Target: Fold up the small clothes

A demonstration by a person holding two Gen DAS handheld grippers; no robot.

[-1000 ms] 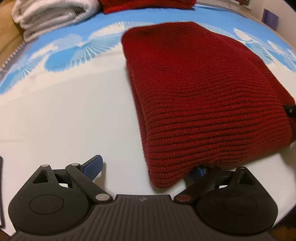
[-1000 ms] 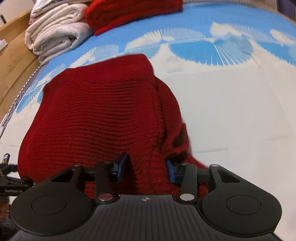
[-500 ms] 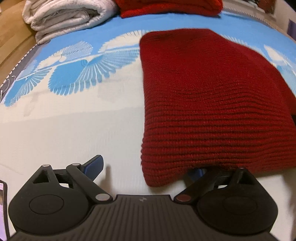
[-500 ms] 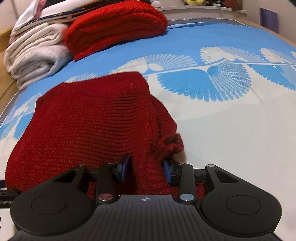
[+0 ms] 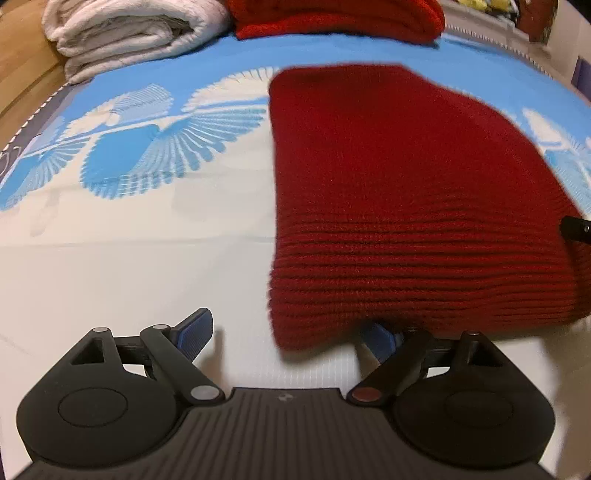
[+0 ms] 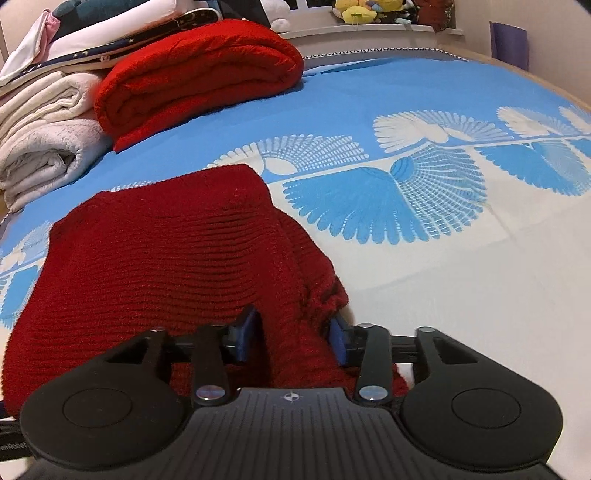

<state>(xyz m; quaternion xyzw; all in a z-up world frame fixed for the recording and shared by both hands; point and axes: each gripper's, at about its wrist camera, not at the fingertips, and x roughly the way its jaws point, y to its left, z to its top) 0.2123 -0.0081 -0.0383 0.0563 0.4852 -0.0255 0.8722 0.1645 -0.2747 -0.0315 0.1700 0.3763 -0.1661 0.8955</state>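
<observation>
A dark red knit garment [image 5: 406,206] lies folded on the blue and white bed sheet [image 5: 129,240]. My left gripper [image 5: 288,336] is open wide at its near left corner. One blue pad [image 5: 194,330] rests on bare sheet, and the other pad [image 5: 380,339] is tucked under the garment's near hem. In the right wrist view the same garment [image 6: 166,266] bunches into a raised fold. That fold runs between the pads of my right gripper [image 6: 291,336], whose jaws are opening, so the knit sits loosely between them. A black part of the right gripper [image 5: 576,229] shows at the left view's edge.
At the head of the bed lie a folded bright red knit [image 6: 199,74] and rolled white blankets [image 6: 40,147], with more bedding stacked behind. Soft toys [image 6: 365,11] sit on a ledge. A wooden bed edge [image 5: 22,55] runs along the left. Open sheet [image 6: 461,295] spreads to the right.
Both views have shifted, so the piles at the head of the bed show more fully. The garment's near hem now lies squarer. The right jaws have spread slightly around the fold.
</observation>
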